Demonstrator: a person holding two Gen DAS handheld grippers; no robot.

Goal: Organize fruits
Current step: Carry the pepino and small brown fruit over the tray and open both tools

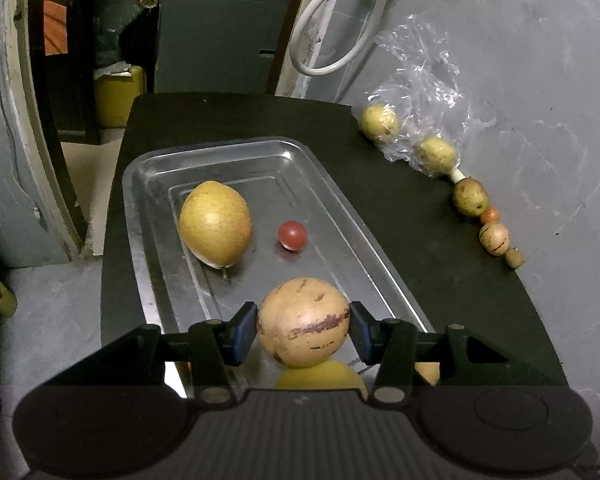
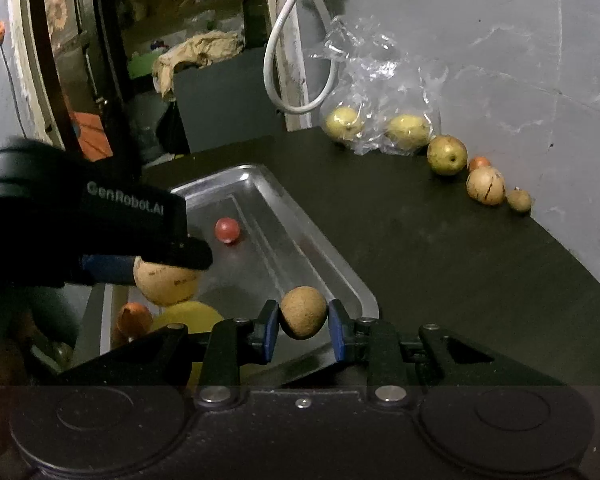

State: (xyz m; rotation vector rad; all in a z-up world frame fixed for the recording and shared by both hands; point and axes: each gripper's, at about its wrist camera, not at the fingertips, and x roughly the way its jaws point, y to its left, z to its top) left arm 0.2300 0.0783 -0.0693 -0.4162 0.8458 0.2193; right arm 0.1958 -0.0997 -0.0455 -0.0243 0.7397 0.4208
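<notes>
Dark table (image 1: 420, 240): set against grey wall (image 1: 540, 80). Steel tray (image 1: 152, 184): long axis running away from the cameras; far half largely bare. Yellow-brown oval fruit (image 1: 215, 224): in tray, long axis slanted toward far left. Striped tan fruit (image 1: 303, 322): clamped between left gripper (image 1: 303, 330) pads above tray's near end. Small brown fruit (image 2: 303, 312): pinched by right gripper (image 2: 303, 330) at tray's near right rim. Red berry (image 1: 292, 235): mid-tray. Loose fruit row (image 1: 494, 238): along table's wall edge, beside clear bag (image 1: 420, 92).
</notes>
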